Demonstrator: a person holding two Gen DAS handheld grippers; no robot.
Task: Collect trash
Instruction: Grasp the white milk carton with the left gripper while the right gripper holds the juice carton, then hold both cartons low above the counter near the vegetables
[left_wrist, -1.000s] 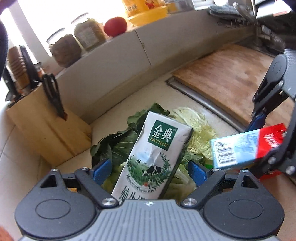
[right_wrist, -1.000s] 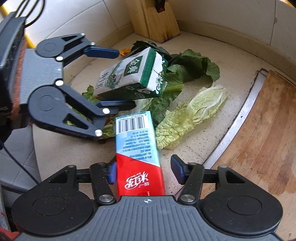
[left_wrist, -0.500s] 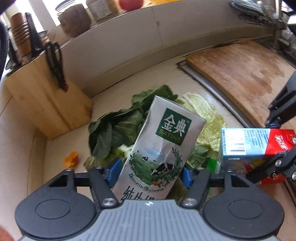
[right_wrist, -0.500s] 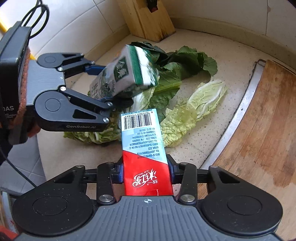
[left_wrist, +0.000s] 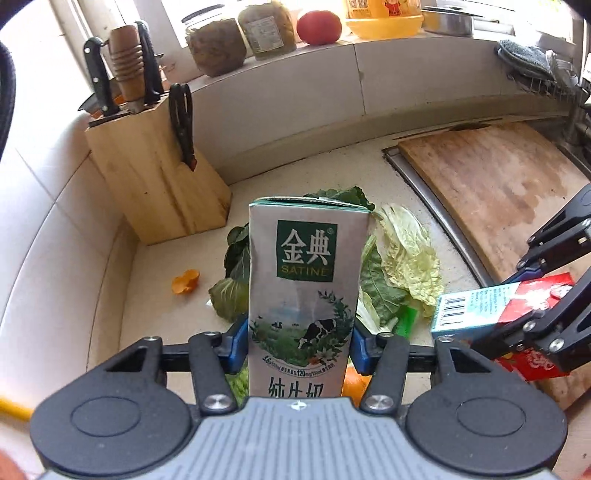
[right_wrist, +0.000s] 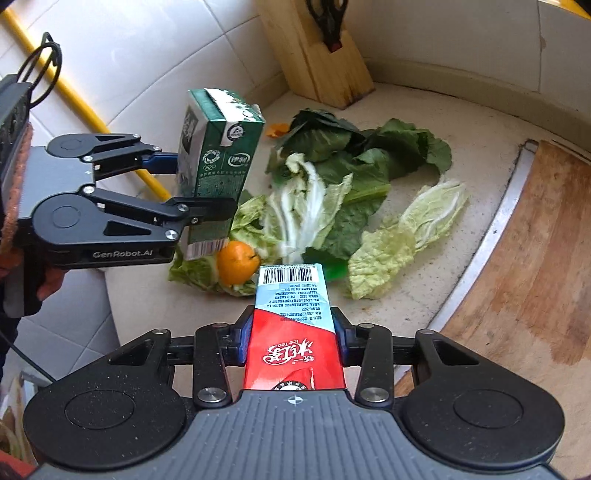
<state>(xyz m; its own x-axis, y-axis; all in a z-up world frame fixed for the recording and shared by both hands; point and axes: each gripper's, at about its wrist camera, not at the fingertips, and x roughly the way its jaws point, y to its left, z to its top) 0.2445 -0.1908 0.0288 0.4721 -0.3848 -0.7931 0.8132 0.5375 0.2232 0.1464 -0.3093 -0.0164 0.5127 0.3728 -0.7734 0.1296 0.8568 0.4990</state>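
My left gripper (left_wrist: 297, 341) is shut on a green and white milk carton (left_wrist: 301, 295) and holds it upright above the counter; the same milk carton (right_wrist: 214, 155) shows at the left of the right wrist view. My right gripper (right_wrist: 291, 345) is shut on a red and blue drink carton (right_wrist: 293, 332), lifted off the counter; that drink carton (left_wrist: 495, 306) sits at the right of the left wrist view. Below both lie vegetable leaves (right_wrist: 340, 195), an orange fruit (right_wrist: 236, 262), a green scrap (right_wrist: 332, 267) and an orange peel piece (left_wrist: 185, 280).
A wooden knife block (left_wrist: 155, 181) with scissors stands in the back left corner. A wooden cutting board (left_wrist: 491, 184) lies to the right over a metal sink rim (right_wrist: 476, 254). Jars (left_wrist: 218, 46) and a tomato (left_wrist: 318, 26) line the sill.
Both grippers have risen with their cartons. The left gripper turned its milk carton from tilted to upright, uncovering the orange fruit and leaves beneath. The right gripper closed on the drink carton.
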